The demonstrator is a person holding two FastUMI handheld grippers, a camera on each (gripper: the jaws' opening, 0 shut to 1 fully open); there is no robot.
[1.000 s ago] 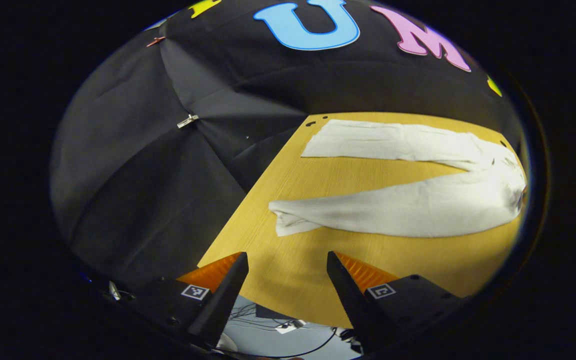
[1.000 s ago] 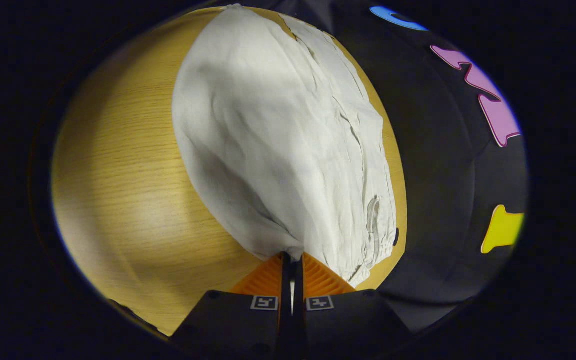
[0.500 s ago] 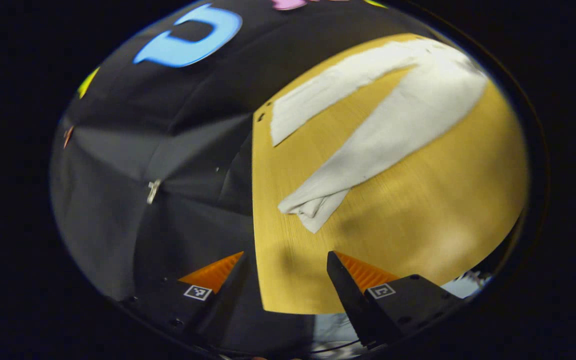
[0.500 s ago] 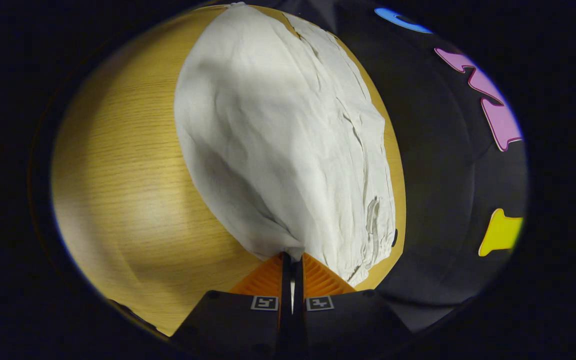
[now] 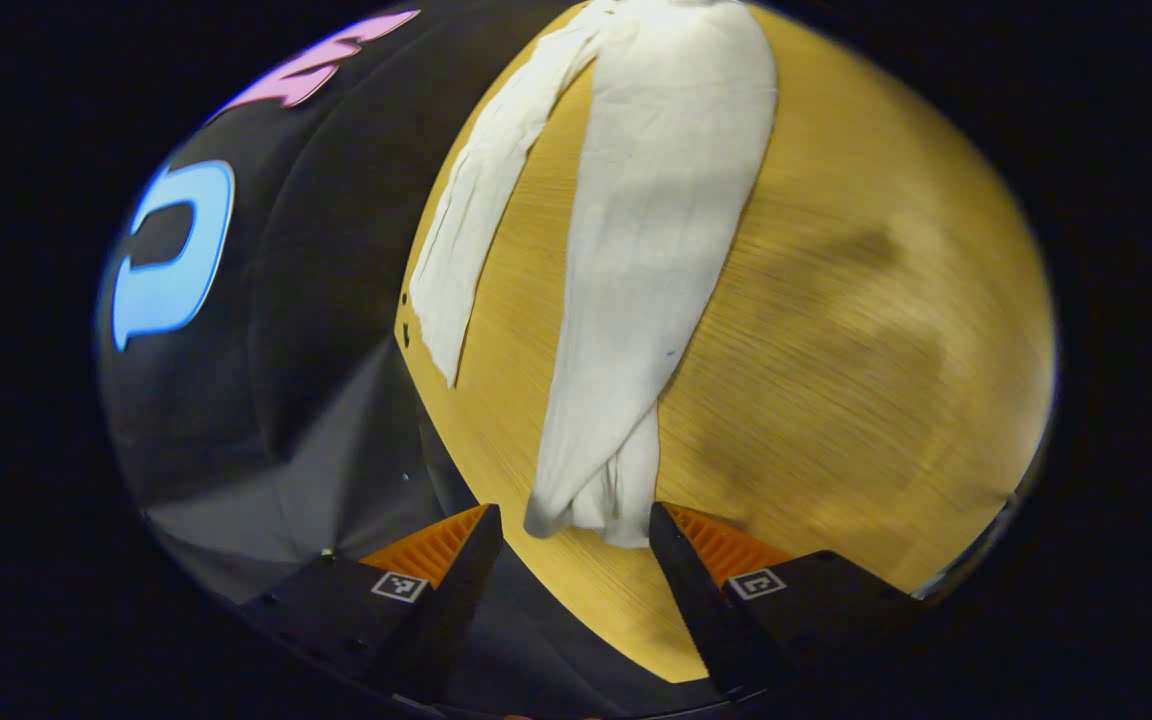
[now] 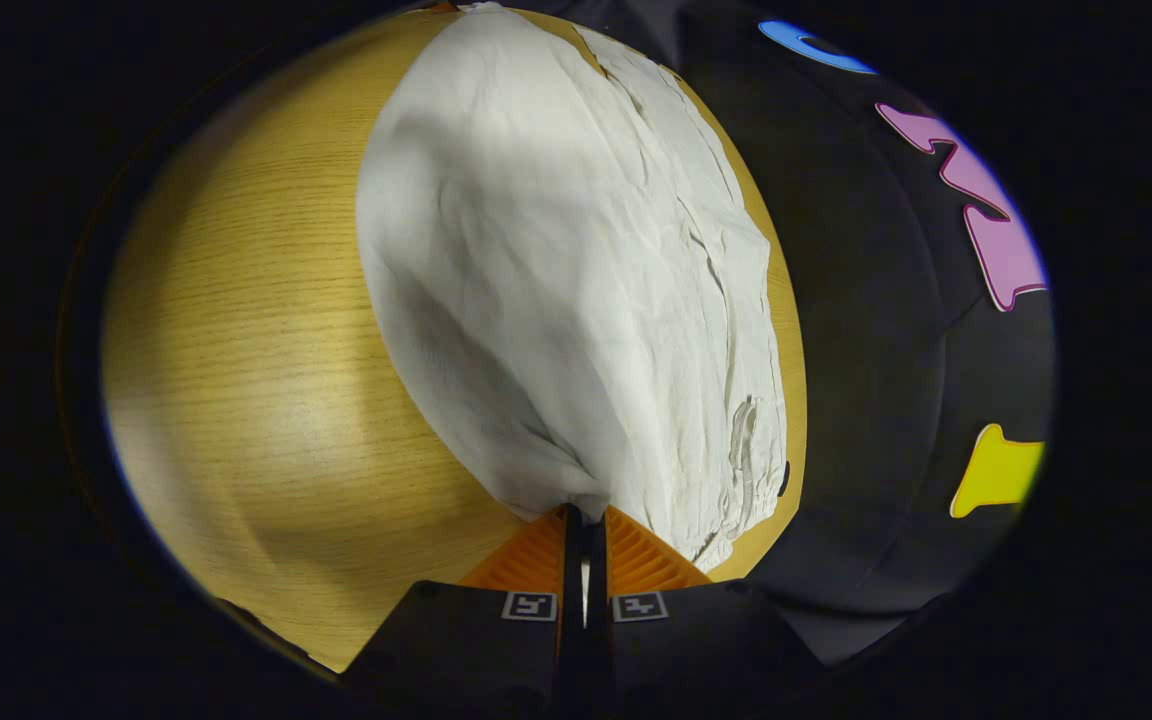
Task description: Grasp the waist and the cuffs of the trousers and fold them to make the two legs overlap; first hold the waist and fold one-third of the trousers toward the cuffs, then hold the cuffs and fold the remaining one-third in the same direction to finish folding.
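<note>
White trousers (image 5: 656, 250) lie spread on a yellow wooden table (image 5: 866, 330), legs splayed apart, black booth cloth (image 5: 326, 300) behind the table's edge. Left gripper view: left gripper (image 5: 574, 530) stands wide open, fingers either side of the near leg's crumpled cuff (image 5: 596, 500), cuff end lying between the tips, not pinched. Right gripper view: right gripper (image 6: 584, 525) is closed tight, both fingers clamped on the trousers' (image 6: 576, 280) waist edge (image 6: 581, 495), cloth bunching up from the tips. Small square black-and-white markers (image 6: 528, 605) sit on the finger mounts; no readable writing.
</note>
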